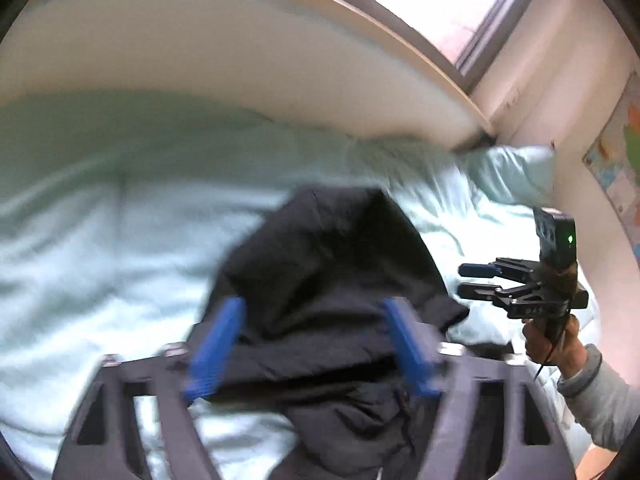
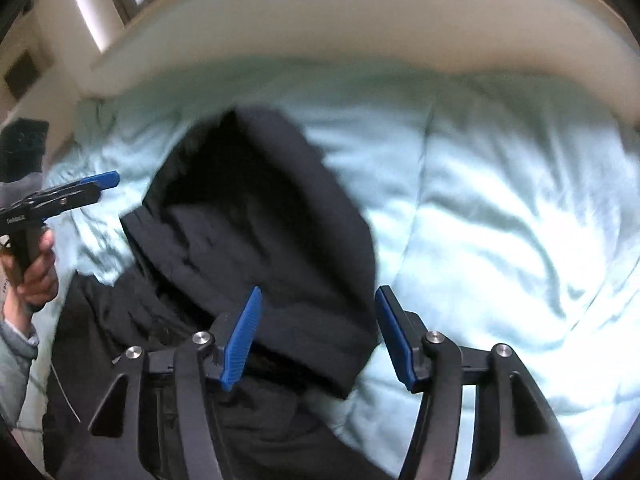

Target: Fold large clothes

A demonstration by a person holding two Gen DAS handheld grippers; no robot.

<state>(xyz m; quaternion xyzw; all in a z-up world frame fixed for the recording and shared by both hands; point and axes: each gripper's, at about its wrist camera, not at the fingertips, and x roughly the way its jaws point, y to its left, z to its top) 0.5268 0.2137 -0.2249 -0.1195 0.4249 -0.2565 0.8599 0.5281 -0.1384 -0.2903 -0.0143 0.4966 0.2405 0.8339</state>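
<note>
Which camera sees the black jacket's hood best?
The right wrist view. There the hood of the black jacket lies in the middle on the bedding, its dark opening facing the camera. The left wrist view also shows the hood, but blurrier, from the side, without the opening.

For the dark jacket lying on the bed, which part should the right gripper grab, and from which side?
Best bet: the folded lower edge of the dark jacket, approached from the bare bedding on its right. That edge lies nearest the open right gripper and looks thick and raised.
</note>
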